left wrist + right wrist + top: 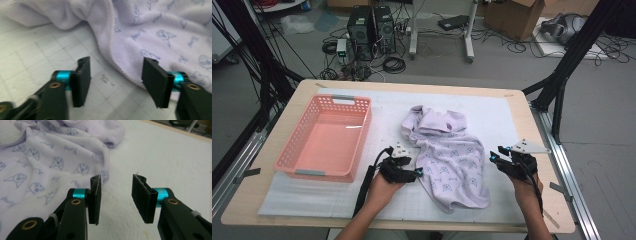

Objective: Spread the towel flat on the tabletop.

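Observation:
A pale lilac garment [447, 155] printed with small blue animal faces lies crumpled on the white gridded mat [497, 115], right of the middle. My left gripper [418, 172] rests at the garment's left edge, held by a hand. In the left gripper view its jaws [116, 82] stand open over bare mat, and the garment's [155, 30] hem runs just beyond the right jaw. My right gripper [494, 157] sits at the garment's right side. In the right gripper view it [116, 195] is open with only mat between the pads, and the garment [50, 157] lies to the left.
A pink plastic basket [288, 145] with nothing in it stands on the left half of the mat. The wooden table edge [534, 130] runs along the right. Beyond the table, computers, cables and boxes sit on the floor.

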### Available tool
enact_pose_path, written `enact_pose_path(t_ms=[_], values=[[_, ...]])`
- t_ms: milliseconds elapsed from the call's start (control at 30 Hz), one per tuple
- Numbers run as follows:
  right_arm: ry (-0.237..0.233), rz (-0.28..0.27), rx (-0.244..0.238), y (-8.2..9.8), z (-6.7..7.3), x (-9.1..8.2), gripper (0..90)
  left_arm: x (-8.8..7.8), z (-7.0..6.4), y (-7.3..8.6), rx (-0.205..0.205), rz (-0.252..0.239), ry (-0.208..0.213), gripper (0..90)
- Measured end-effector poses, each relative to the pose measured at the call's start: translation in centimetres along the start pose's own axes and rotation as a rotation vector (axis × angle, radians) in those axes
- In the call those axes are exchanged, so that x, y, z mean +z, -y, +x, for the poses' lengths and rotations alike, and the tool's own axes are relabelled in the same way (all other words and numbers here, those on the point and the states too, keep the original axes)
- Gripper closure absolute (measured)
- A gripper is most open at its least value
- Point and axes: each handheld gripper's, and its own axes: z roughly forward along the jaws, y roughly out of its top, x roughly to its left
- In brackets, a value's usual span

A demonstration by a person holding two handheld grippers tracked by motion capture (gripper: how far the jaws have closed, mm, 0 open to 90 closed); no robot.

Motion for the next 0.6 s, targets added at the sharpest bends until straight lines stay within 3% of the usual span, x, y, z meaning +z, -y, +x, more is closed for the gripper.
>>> enact_pose_path(t_ms=[67,100,133,200,233,267,333,467,600], values=[[-0.008,-0.003,0.022,0.7,-0.2,0.0,58.7,0.4,-0.5,-0.2,0.013,-0.001,-0.021,39.4],[-0.011,0.002,0.028,0.9,-0.2,0.1,58.7,0.6,-0.9,-0.1,0.044,-0.004,-0.051,41.2],[-0.016,0.009,0.029,1.0,-0.2,0.2,58.7,0.6,-1.2,-0.1,0.067,-0.011,-0.054,43.8],[-0.020,0.005,0.030,1.0,-0.2,0.4,58.7,0.4,-1.6,-0.1,0.100,-0.018,0.002,69.9],[-0.022,0.006,0.032,1.0,-0.1,0.5,58.7,0.3,-1.8,0.0,0.116,-0.015,0.004,80.5],[-0.026,0.004,0.030,0.9,-0.1,0.6,58.7,0.3,-1.8,0.0,0.113,-0.014,-0.004,85.2],[-0.032,0.003,0.029,0.9,0.1,0.5,58.7,-0.2,-1.0,0.0,0.086,-0.017,-0.047,86.1],[-0.026,-0.001,0.035,1.0,0.0,0.3,58.8,-2.6,2.2,0.6,-0.028,-0.071,-0.147,86.4],[-0.027,0.018,0.033,1.2,-0.1,0.7,60.2,-4.4,4.1,1.6,-0.064,-0.088,-0.207,86.2]])
